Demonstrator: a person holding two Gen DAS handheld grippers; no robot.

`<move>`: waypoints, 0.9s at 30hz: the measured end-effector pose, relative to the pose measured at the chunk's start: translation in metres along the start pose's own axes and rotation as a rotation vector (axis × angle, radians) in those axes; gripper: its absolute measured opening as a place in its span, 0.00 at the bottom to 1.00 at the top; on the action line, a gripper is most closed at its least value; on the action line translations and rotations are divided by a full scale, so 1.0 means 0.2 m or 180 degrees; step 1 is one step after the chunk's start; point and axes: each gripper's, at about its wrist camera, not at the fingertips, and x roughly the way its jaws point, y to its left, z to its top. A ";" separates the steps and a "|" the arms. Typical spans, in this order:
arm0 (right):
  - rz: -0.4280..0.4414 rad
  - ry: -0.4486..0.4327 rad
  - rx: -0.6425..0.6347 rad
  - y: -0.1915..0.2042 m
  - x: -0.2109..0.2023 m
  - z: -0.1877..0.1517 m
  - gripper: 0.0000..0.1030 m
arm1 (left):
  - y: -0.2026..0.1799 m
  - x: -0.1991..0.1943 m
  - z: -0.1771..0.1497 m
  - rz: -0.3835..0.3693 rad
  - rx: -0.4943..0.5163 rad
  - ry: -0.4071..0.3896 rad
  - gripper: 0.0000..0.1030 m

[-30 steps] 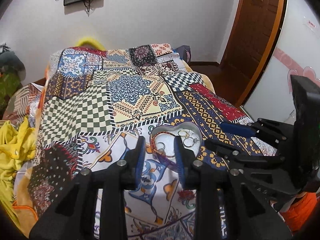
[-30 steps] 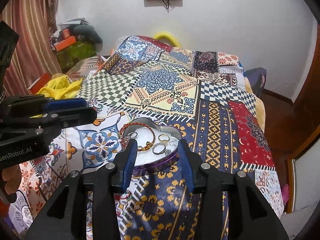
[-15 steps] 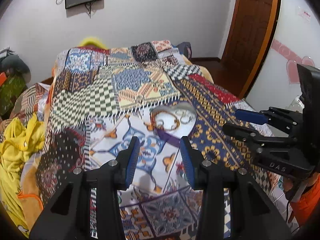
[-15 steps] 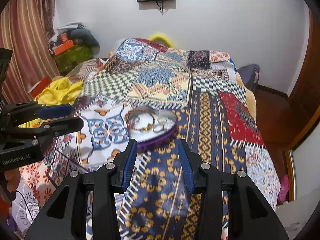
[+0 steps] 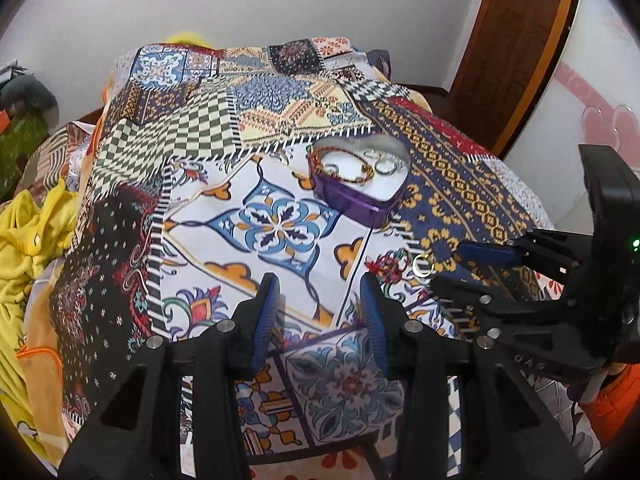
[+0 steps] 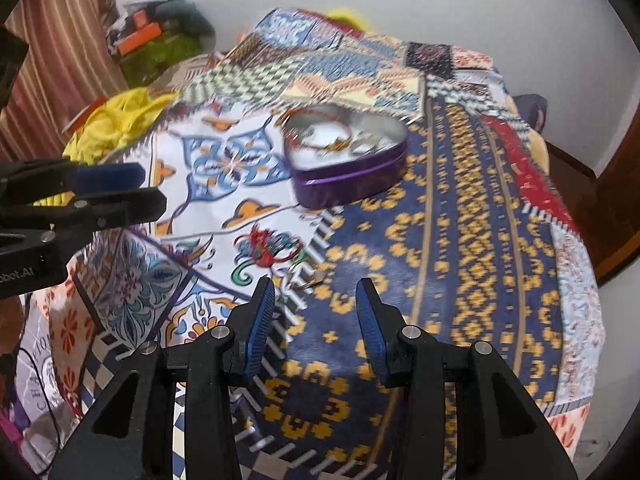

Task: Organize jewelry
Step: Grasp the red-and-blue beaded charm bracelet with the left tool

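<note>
A purple heart-shaped tin (image 5: 360, 184) stands open on the patchwork bedspread, holding a red and gold bangle (image 5: 340, 166) and some rings (image 5: 386, 166). It also shows in the right wrist view (image 6: 348, 164). A loose gold ring (image 5: 422, 266) lies on the spread nearer the front edge; in the blurred right wrist view it is a small glint (image 6: 318, 278) just beyond the fingertips. My left gripper (image 5: 318, 304) is open and empty, well short of the tin. My right gripper (image 6: 316, 308) is open and empty, close behind the loose ring.
The bedspread (image 5: 280, 140) covers a bed that drops off at the near and right edges. Yellow cloth (image 5: 28, 240) lies at the left. A wooden door (image 5: 516, 40) stands at the back right. Clutter (image 6: 160, 40) sits at the far left.
Both grippers have drawn back from the tin toward the near edge of the bed. The right gripper has swung down toward the loose ring.
</note>
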 end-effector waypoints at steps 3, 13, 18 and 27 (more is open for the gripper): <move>-0.0018 -0.0022 -0.0049 0.02 0.03 -0.01 0.37 | 0.01 0.01 -0.01 0.0034 -0.0018 -0.0001 0.40; -0.0026 -0.0153 -0.0184 0.05 0.06 -0.01 0.21 | -0.04 0.10 -0.02 -0.0059 0.0049 0.0080 0.26; 0.0032 -0.0163 -0.0110 0.02 0.06 0.00 0.08 | -0.09 0.16 -0.01 -0.0130 0.0099 0.0138 0.25; 0.0015 -0.0235 0.0036 -0.06 0.02 0.00 0.06 | -0.17 0.28 0.02 -0.0239 0.0184 0.0292 0.25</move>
